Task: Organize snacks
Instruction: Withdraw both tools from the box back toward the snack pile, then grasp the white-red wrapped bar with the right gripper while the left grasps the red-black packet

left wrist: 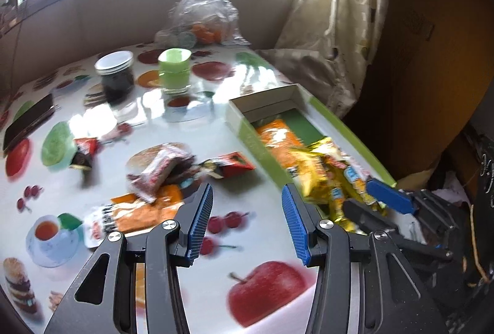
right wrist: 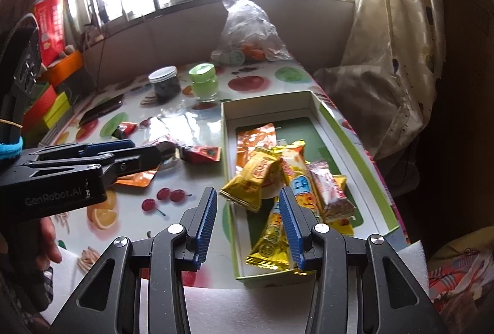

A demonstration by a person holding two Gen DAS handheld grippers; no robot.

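- Snack box (right wrist: pixel 345 130): shallow, white walls, green rim and floor, at centre right of the right wrist view.
- Inside: shiny yellow packets (right wrist: pixel 256 179), an orange packet (right wrist: pixel 256 135).
- Left gripper (left wrist: pixel 247 204) and right gripper (right wrist: pixel 247 204): jaws apart, holding nothing.
- Loose snacks (left wrist: pixel 160 173) lie at centre left on the fruit-print table (left wrist: pixel 216 118).

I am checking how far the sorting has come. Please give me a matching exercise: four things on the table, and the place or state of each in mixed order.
Things:
1. yellow packets
2. phone
3. dark jar
4. red packet

Places or states:
A. lies on the table left of the box
B. stands beside the green cup
C. piled in the box
D. lies flat near the table's left edge

Pairs: 1-C, 2-D, 3-B, 4-A
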